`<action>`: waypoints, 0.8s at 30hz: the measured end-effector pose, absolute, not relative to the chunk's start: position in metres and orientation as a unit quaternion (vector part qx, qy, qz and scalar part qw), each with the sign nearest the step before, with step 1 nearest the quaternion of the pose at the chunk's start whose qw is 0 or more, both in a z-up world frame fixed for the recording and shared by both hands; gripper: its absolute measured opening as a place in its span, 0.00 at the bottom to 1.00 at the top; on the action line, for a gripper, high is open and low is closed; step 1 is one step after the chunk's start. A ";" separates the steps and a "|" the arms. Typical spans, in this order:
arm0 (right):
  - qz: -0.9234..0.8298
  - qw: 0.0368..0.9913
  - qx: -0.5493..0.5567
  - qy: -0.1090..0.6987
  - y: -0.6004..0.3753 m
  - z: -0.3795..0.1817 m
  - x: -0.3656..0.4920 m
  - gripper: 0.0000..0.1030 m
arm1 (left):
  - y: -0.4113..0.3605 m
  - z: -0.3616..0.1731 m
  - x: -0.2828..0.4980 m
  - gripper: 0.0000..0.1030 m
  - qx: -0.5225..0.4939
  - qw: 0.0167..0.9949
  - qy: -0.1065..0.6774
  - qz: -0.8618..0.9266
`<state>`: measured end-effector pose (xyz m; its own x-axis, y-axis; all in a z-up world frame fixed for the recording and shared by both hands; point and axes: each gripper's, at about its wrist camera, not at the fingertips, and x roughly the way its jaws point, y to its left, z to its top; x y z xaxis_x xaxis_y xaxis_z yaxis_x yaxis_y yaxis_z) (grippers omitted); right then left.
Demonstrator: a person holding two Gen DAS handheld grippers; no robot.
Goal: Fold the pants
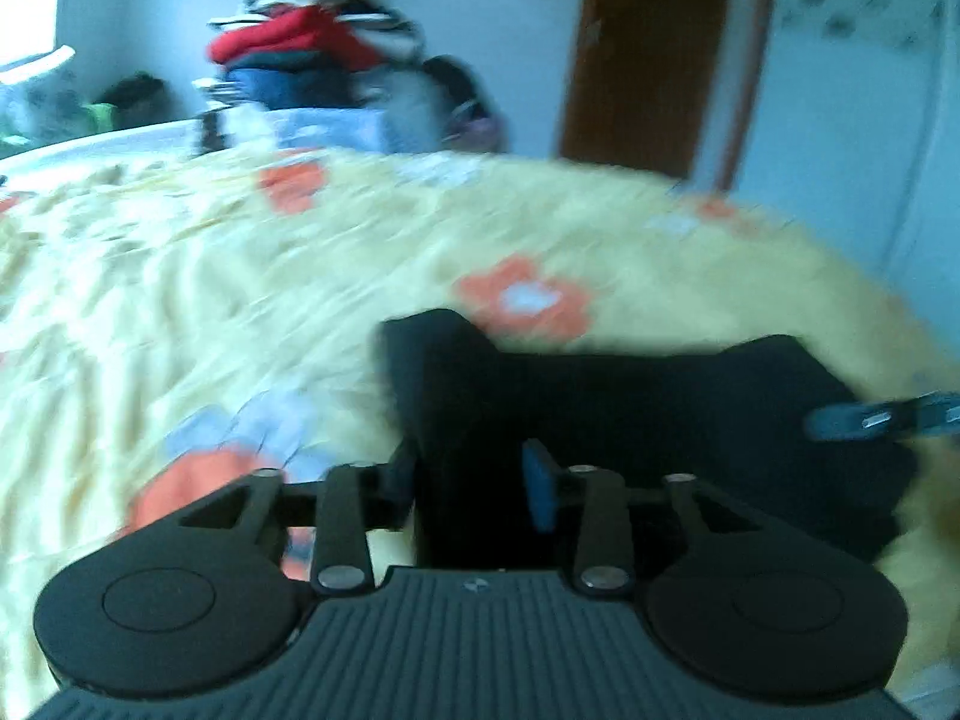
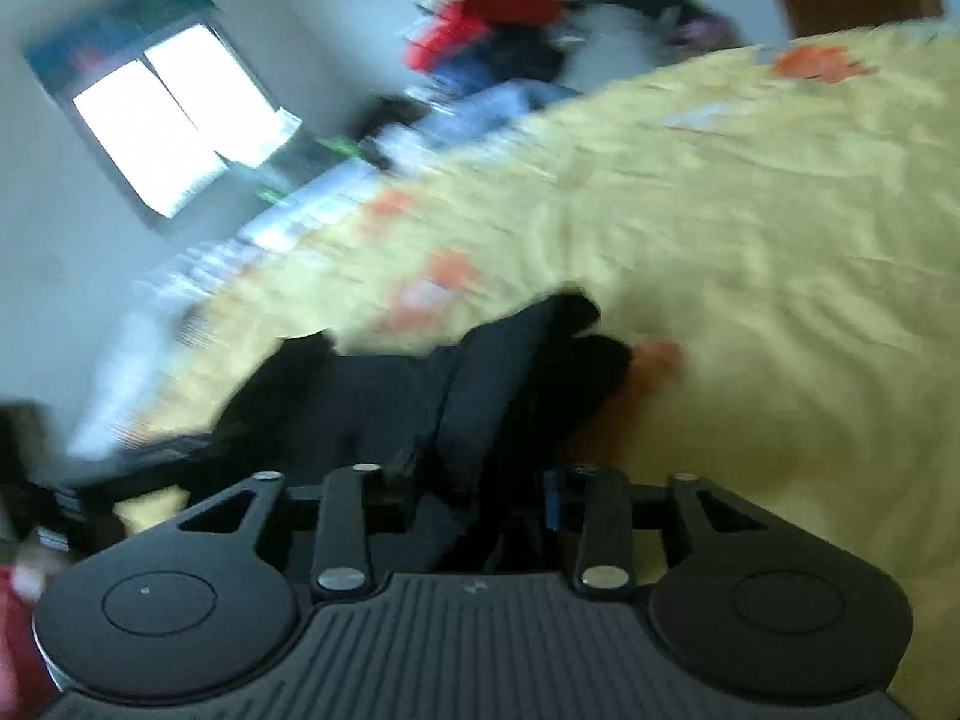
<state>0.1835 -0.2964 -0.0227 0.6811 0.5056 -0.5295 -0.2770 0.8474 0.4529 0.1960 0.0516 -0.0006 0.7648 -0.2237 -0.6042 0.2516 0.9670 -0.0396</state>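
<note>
On the bed: your black pants (image 1: 630, 402) lie bunched on the yellow flowered bedspread (image 1: 240, 276), near its closer edge in both views.
Left tongs (image 1: 474, 480): you have black cloth between the fingers, which stand a little apart; the blue pad (image 1: 540, 486) on one finger shows against the fabric. The frame is blurred, so you cannot tell whether they truly pinch the cloth.
Right tongs (image 2: 474, 486): your fingers sit low in dark folds of the pants (image 2: 480, 384), with cloth filling the gap. Grip or mere contact cannot be told from this blurred frame.
Other tool in left view: your right tongs' tip (image 1: 870, 417) reaches in from the right edge, over the pants' far side.
Pants shape: a raised fold stands up at the left in the left wrist view; in the right wrist view the fabric piles in ridges running away from you.
Beyond the bed: a heap of clothes (image 1: 312, 42) with red, blue and striped pieces rises at the far side.
Room: you see a brown door (image 1: 654, 54) in the left view and a bright window (image 2: 174, 114) in the right view.
</note>
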 end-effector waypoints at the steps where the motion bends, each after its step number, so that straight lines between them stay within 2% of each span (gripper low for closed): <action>1: 0.219 0.907 0.157 0.325 -0.296 -0.023 0.178 0.44 | 0.057 -0.003 0.190 0.60 0.026 0.944 0.309 -0.116; 2: 0.213 0.914 0.147 0.313 -0.298 -0.021 0.170 0.45 | 0.061 -0.002 0.185 0.69 0.024 0.949 0.299 -0.102; 6: 0.150 0.951 0.076 0.260 -0.298 0.003 0.145 0.51 | 0.058 0.018 0.168 0.72 0.011 0.960 0.267 -0.084; 9: 0.227 0.941 0.072 0.241 -0.284 0.017 0.138 0.67 | 0.035 0.030 0.158 0.90 0.012 0.954 0.258 -0.152; 11: 0.260 0.934 0.040 0.241 -0.262 0.018 0.135 0.69 | 0.015 0.026 0.153 0.92 0.029 0.947 0.262 -0.187; 15: 0.236 0.923 -0.039 0.303 -0.228 -0.008 0.149 0.69 | -0.005 -0.005 0.160 0.94 0.059 0.932 0.311 -0.176; 19: 0.203 0.934 -0.020 0.293 -0.227 -0.008 0.138 0.71 | -0.004 -0.013 0.157 0.99 0.055 0.942 0.293 -0.154; 20: 0.198 0.936 -0.021 0.289 -0.224 -0.007 0.132 0.74 | -0.005 -0.014 0.157 1.00 0.053 0.943 0.292 -0.149; 21: 0.194 0.937 -0.023 0.291 -0.222 -0.008 0.131 0.85 | -0.005 -0.016 0.160 1.00 0.050 0.945 0.290 -0.144; 22: 0.189 0.937 -0.025 0.294 -0.217 -0.012 0.130 0.92 | -0.007 -0.018 0.159 1.00 0.049 0.946 0.288 -0.138; 24: 0.174 0.940 -0.040 0.290 -0.209 -0.021 0.128 0.94 | -0.010 -0.021 0.153 1.00 0.051 0.950 0.281 -0.128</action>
<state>0.1284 -0.2090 -0.0214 0.7716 0.3042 -0.5587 -0.3510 0.9360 0.0250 0.1533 -0.0098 -0.0211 0.8094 -0.2138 -0.5469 0.2707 0.9623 0.0244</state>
